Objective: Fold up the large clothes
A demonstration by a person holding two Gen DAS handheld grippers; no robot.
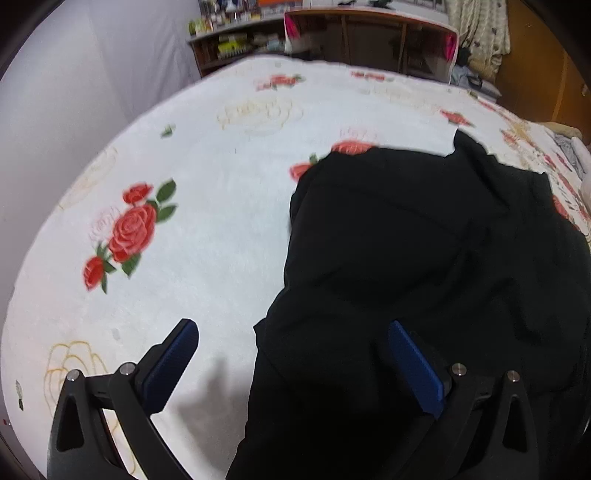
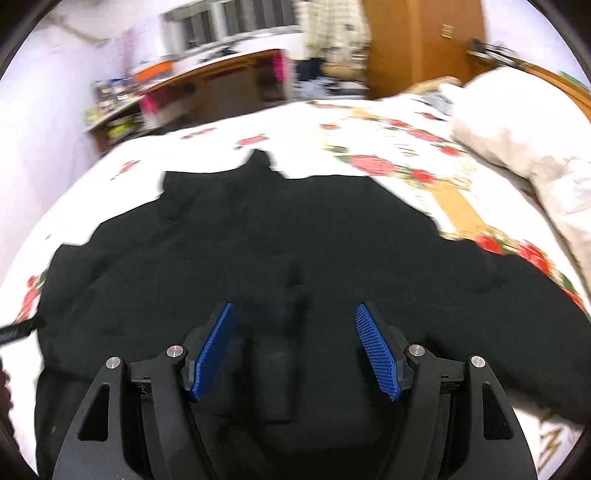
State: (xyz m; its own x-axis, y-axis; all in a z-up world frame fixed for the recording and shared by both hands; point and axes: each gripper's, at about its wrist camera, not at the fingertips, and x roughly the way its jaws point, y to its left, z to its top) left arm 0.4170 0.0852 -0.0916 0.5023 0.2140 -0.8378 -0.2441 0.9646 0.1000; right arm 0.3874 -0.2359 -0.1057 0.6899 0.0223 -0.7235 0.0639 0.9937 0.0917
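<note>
A large black garment (image 1: 424, 258) lies spread and rumpled on a white bedspread with red roses (image 1: 184, 184). In the left wrist view my left gripper (image 1: 293, 328) hovers open over the garment's left edge: one blue pad is above bare bedspread, the other above black cloth. Nothing sits between them. In the right wrist view the same garment (image 2: 295, 240) fills the middle, and my right gripper (image 2: 293, 314) stands open above it, its blue pads apart with only cloth lying below. A dark raised fold runs under the gap.
A wooden desk (image 1: 369, 33) and cluttered shelves (image 1: 229, 40) stand beyond the bed's far edge. A pale quilt (image 2: 517, 122) is bunched at the right of the bed, a wooden wardrobe (image 2: 417, 44) behind it. A white wall (image 1: 74, 74) is on the left.
</note>
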